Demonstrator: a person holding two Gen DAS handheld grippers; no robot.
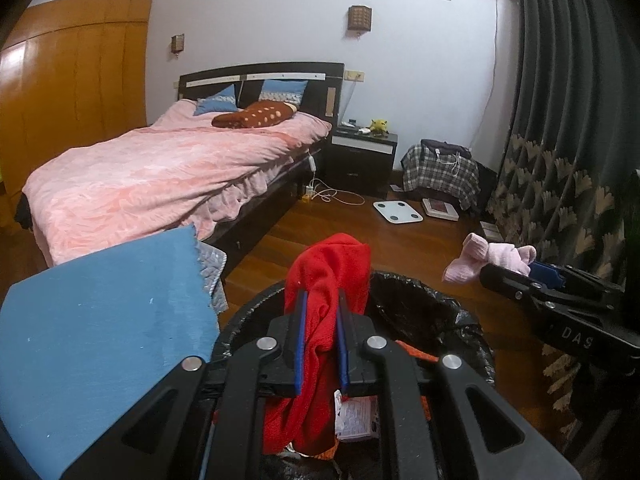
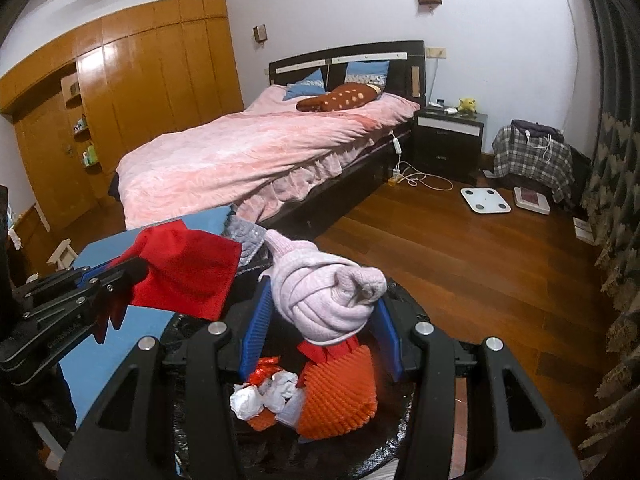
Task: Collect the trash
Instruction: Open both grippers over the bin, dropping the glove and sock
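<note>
Both jaws are clamped on fabric: your left gripper (image 1: 322, 340) pinches a red cloth (image 1: 328, 276), your right gripper (image 2: 318, 330) holds a knotted pink knit bundle (image 2: 328, 292) between its pads. Each load hangs over the black-lined trash bin (image 1: 436, 308), the red cloth above its near rim, the pink bundle above its middle. Neither is released yet. Bin contents so far: an orange ridged item (image 2: 340, 396), crumpled white paper (image 2: 260, 396), a red foil wrapper (image 2: 266, 364). Judged progress: partway; what remains is letting both go. No other loose trash is evident on the wooden floor (image 2: 460, 264).
</note>
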